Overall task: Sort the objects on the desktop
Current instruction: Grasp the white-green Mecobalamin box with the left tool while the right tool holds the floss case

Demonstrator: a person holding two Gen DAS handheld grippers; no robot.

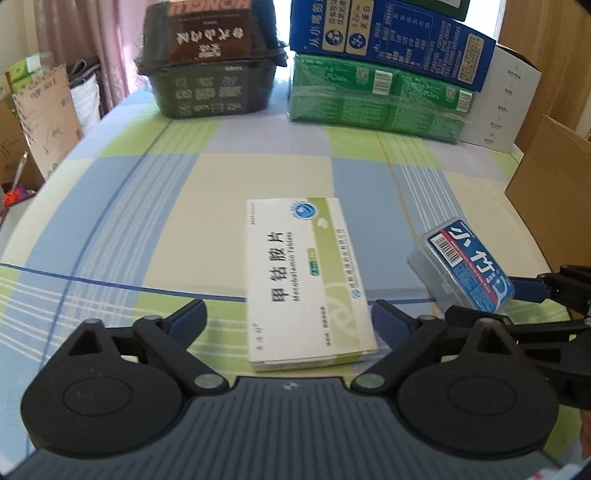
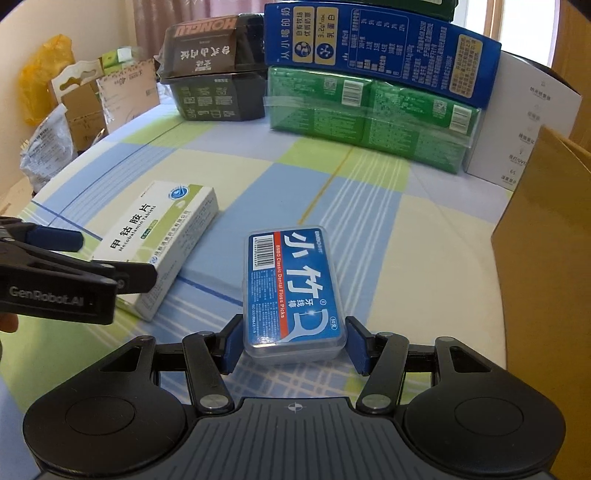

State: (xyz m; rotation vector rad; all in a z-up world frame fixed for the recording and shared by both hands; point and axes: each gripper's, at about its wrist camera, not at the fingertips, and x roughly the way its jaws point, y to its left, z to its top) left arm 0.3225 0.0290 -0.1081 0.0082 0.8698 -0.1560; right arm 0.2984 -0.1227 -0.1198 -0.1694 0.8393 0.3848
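Observation:
A white and green medicine box [image 1: 308,280] lies flat on the checked cloth. My left gripper [image 1: 288,319] is open, its fingers to either side of the box's near end with a gap on the left. The box also shows in the right wrist view [image 2: 159,240]. A clear floss pick case with a blue label [image 2: 293,291] lies to the right of the box. My right gripper [image 2: 293,341] has its blue pads against the case's near end on both sides. The case also shows in the left wrist view [image 1: 463,264].
At the back of the table stand a dark food box [image 1: 212,62], a green pack [image 1: 380,98] with a blue milk carton [image 1: 391,33] on top, and a white box [image 1: 502,103]. A brown cardboard box [image 2: 550,236] stands at the right. Cardboard boxes [image 2: 92,99] crowd the left side.

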